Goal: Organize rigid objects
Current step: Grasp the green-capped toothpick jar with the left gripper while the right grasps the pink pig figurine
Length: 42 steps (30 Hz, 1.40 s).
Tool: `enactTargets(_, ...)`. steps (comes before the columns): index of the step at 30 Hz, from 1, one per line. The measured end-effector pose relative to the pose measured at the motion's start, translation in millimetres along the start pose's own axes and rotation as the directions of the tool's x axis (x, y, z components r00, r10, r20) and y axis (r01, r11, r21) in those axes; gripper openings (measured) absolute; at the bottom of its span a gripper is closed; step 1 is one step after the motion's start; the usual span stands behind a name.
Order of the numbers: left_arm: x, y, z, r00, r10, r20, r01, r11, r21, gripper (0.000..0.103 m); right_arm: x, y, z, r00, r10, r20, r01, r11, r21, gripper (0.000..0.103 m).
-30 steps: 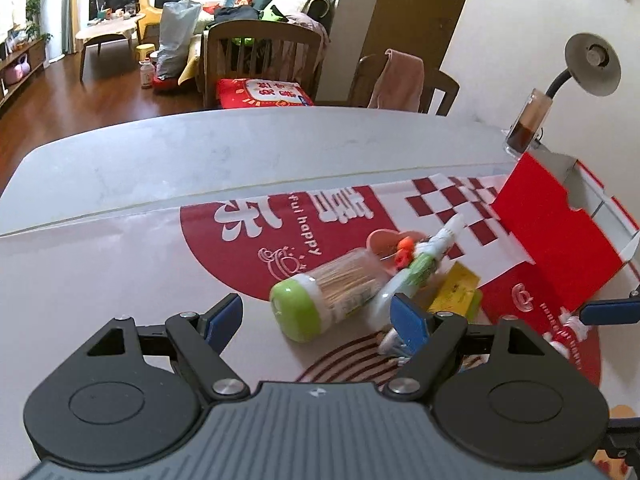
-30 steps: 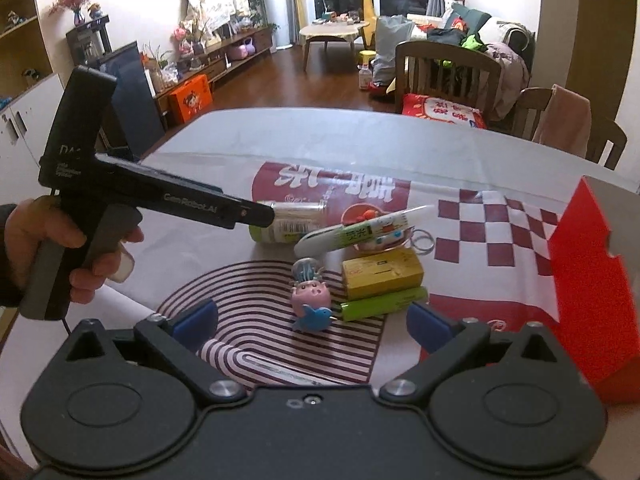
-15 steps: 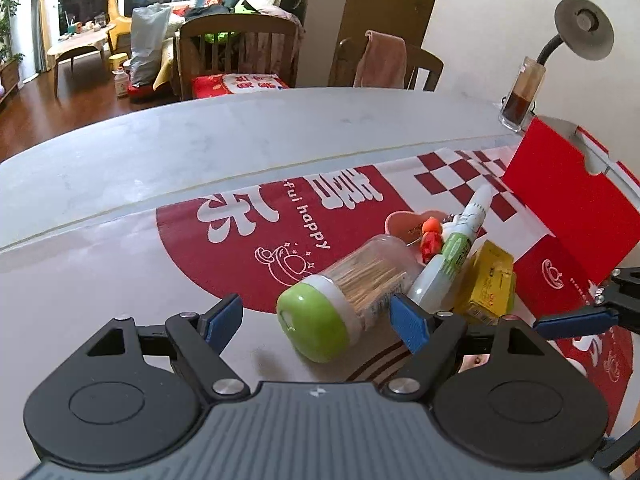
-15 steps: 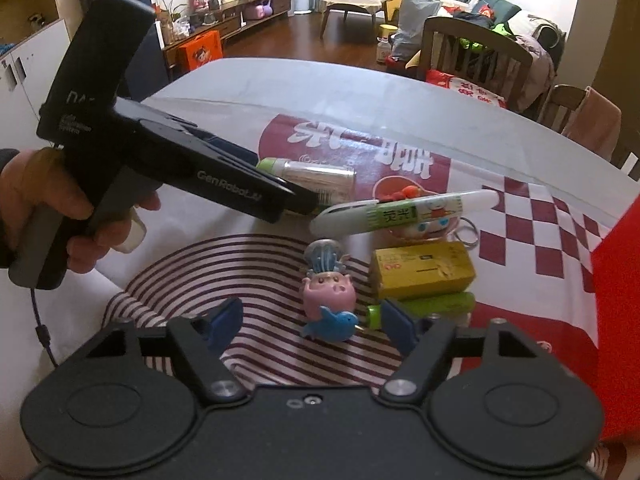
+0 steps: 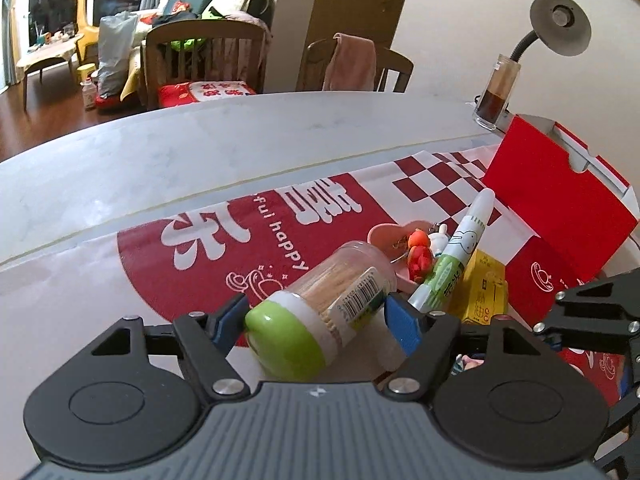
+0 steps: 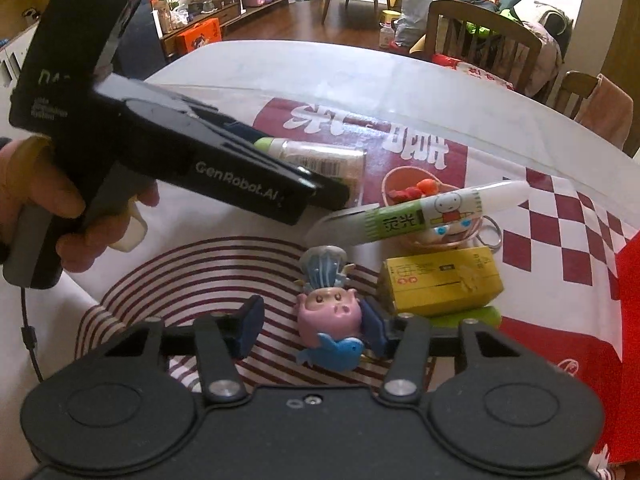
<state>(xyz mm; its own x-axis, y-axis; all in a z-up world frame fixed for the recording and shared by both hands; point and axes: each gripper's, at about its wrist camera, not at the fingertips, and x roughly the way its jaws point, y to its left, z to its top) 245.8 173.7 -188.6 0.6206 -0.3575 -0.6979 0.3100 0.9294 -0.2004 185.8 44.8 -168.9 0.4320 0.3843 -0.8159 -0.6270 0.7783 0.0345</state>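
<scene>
The left gripper [image 5: 316,316] is straddling the toothpick jar [image 5: 320,304], which is lying on its side on the red-and-white mat [image 5: 208,240]. Its jaws have just been closing a little; the blue pads [image 5: 402,322] are sitting just beside the jar's green cap on either side, and whether they are already pressing on it cannot be told. A hand [image 6: 60,216] is gripping this tool's handle in the right wrist view.

The right gripper [image 6: 310,320] is reaching around the pink pig figure [image 6: 330,312], which is standing nearer the camera than the jar. Its jaws have just been closing quickly; the right pad is touching or nearly touching the pig's side, while the left pad [image 6: 250,326] is standing clearly apart from it, so the fingers are partly spread with the pig between them, not yet pinching.

Beyond the pig, a white-and-green tube [image 6: 420,216] is lying across a pink dish [image 6: 400,180] holding small red charms. Right of the pig, a yellow box [image 6: 440,280] is resting beside a green stick [image 6: 468,316]. A red box [image 5: 560,196] is standing open to the right of the jar, and a gooseneck lamp [image 5: 560,28] is rising behind it.
</scene>
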Motion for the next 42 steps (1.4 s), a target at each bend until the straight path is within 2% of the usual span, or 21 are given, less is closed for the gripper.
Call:
enactTargets(3,1.7,0.7,0.6,1.000,-0.014,0.006,0.014,1.000,0.002,0.074,3.3,-1.1,-1.0,1.000,-0.005,-0.004,0.005,1.000,0.011,0.045)
enactTargets(6,3.5,-0.5,0.9,1.000,-0.021,0.006,0.021,1.000,0.012,0.066,1.6,-2.1,-2.8,1.000,-0.020,0.008,0.020,1.000,0.019,0.036)
enactTargets(11,1.6,-5.9,-1.8,1.000,0.001,0.019,-0.001,1.000,0.018,0.062,-1.8,-2.5,-5.3,1.000,-0.019,0.011,0.019,0.999,0.032,0.036)
enactTargets(15,-4.2,-10.8,-5.9,0.999,0.031,0.024,-0.032,0.999,0.027,0.053,-7.4,-2.2,-8.4,1.000,-0.009,0.013,0.008,0.998,0.056,0.036)
enactTargets(19,-12.9,-11.6,-12.7,0.998,0.060,0.031,-0.060,0.998,-0.007,0.047,-17.0,-2.1,-13.0,1.000,-0.001,0.016,0.000,0.997,0.083,0.036)
enactTargets(24,-29.7,-12.6,-21.2,0.994,0.099,0.047,-0.096,0.993,-0.066,0.047,-33.3,-4.6,-16.7,1.000,-0.002,0.031,-0.002,0.993,0.116,0.036)
enactTargets(35,-77.9,-13.4,-32.7,0.988,0.143,0.064,-0.125,0.968,-0.219,0.046,-80.3,-8.8,-23.7,0.997,0.001,0.081,-0.014,0.986,0.167,0.036)
enactTargets(42,-107.5,-30.0,-32.5,0.984,0.163,0.071,-0.142,0.961,-0.238,0.045,-119.6,-25.2,-30.9,0.994,0.000,0.110,-0.020,0.982,0.186,0.036)
